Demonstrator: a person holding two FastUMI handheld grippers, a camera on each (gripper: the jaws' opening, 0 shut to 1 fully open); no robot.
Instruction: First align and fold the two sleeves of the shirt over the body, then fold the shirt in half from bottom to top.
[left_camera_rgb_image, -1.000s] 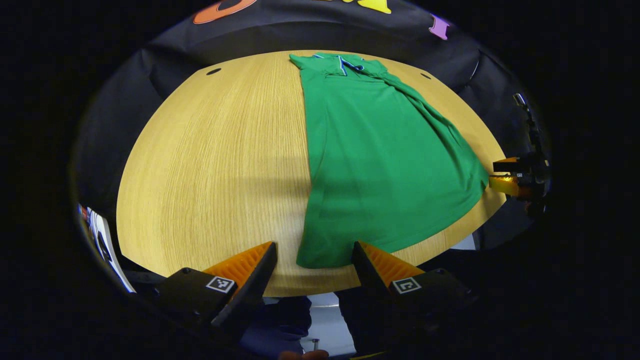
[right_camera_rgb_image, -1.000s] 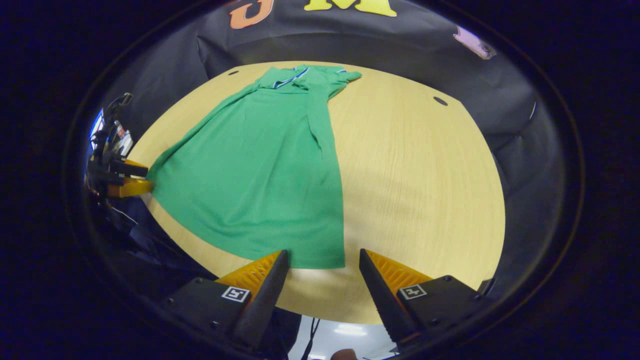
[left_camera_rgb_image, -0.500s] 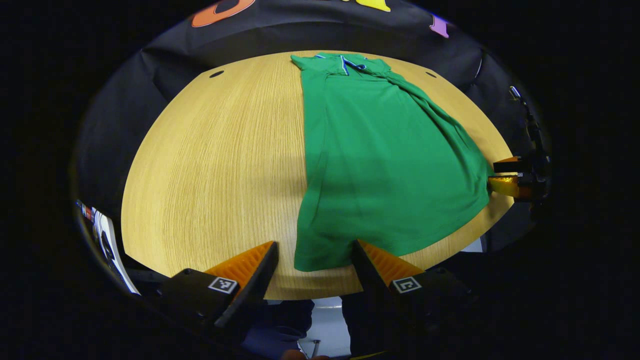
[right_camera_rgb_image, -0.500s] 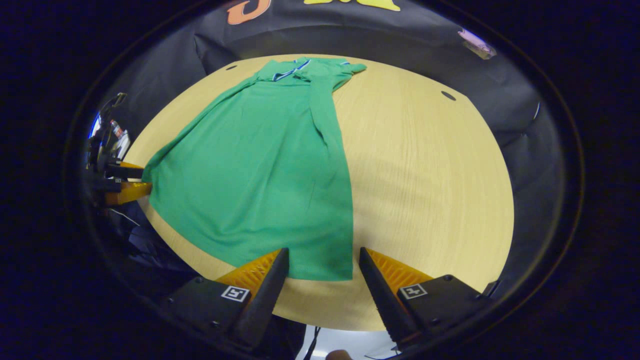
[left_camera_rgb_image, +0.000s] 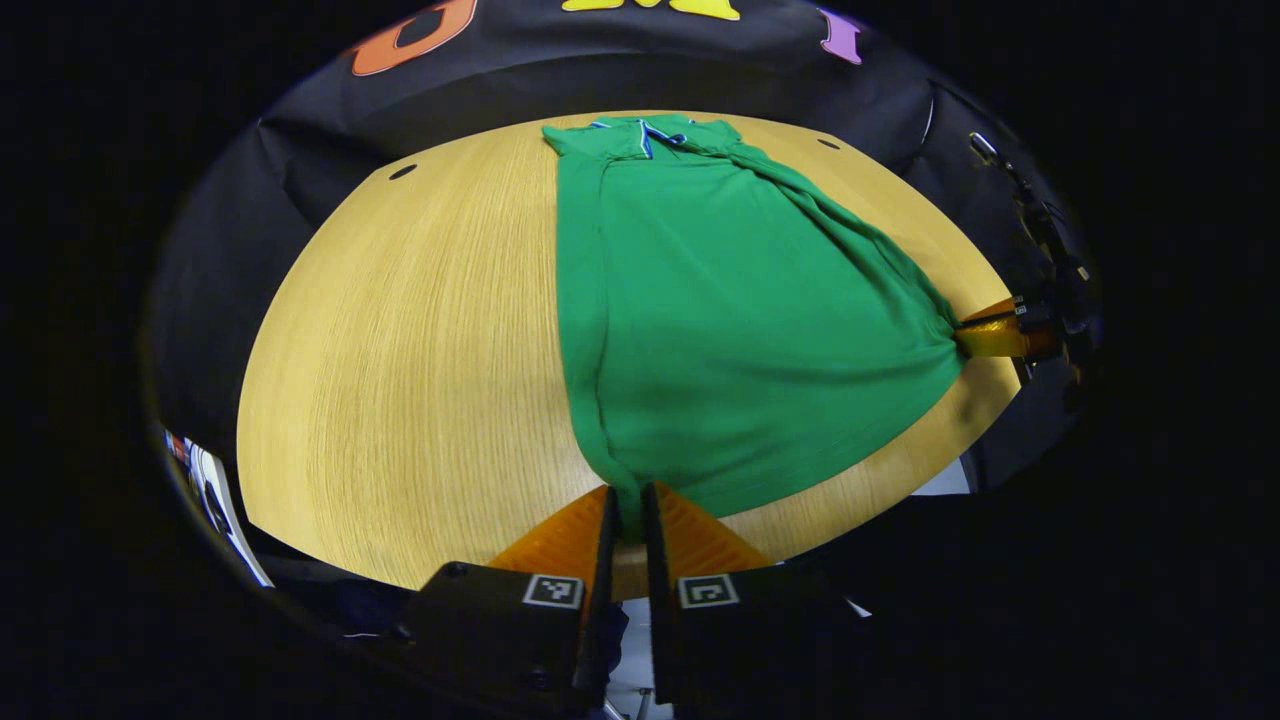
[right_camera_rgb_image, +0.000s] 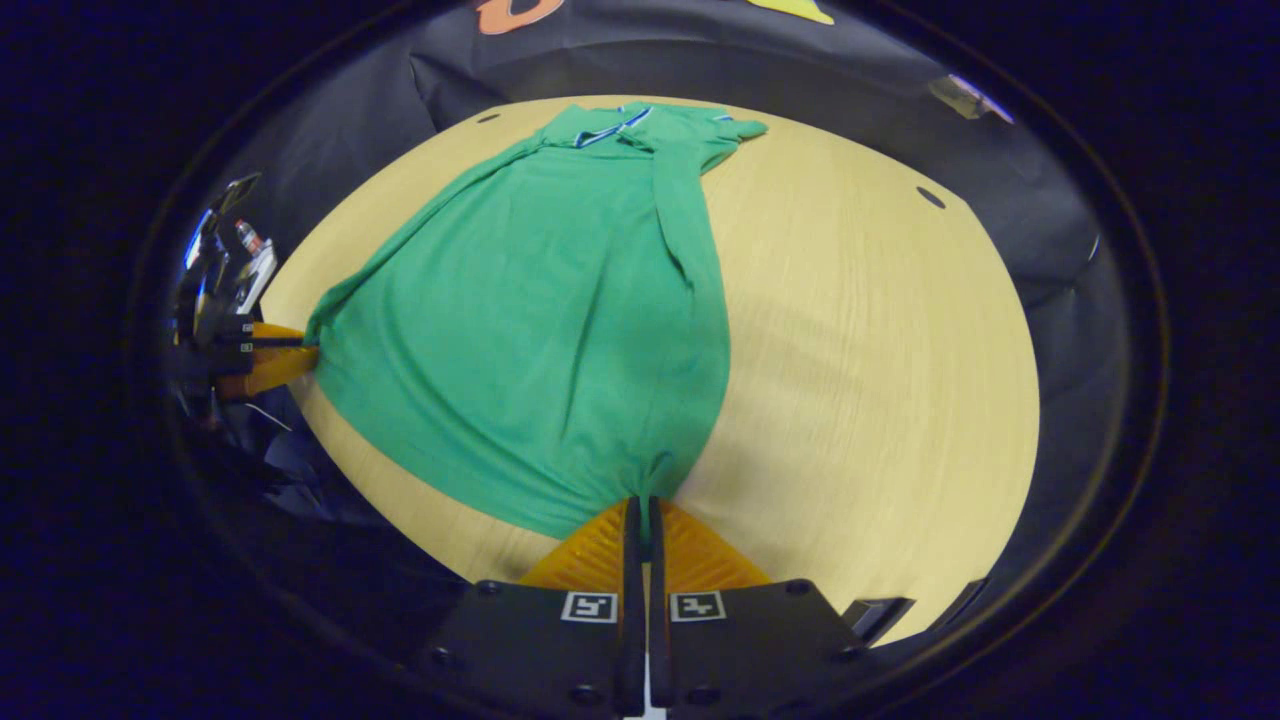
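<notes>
The green shirt (left_camera_rgb_image: 740, 320) lies flat on the round wooden table (left_camera_rgb_image: 400, 350), collar at the far rim, hem at the near rim, both sleeves already folded over the body. The left gripper (left_camera_rgb_image: 626, 505) is closed on one hem corner; the right gripper (right_camera_rgb_image: 640, 515) is closed on the other, cloth bunched between each pair of fingers. Risks, as judged: each bite takes little fabric, so a corner may slip free when lifted toward the collar; uneven travel would skew the fold; drag across the table may pull the folded sleeves open.
</notes>
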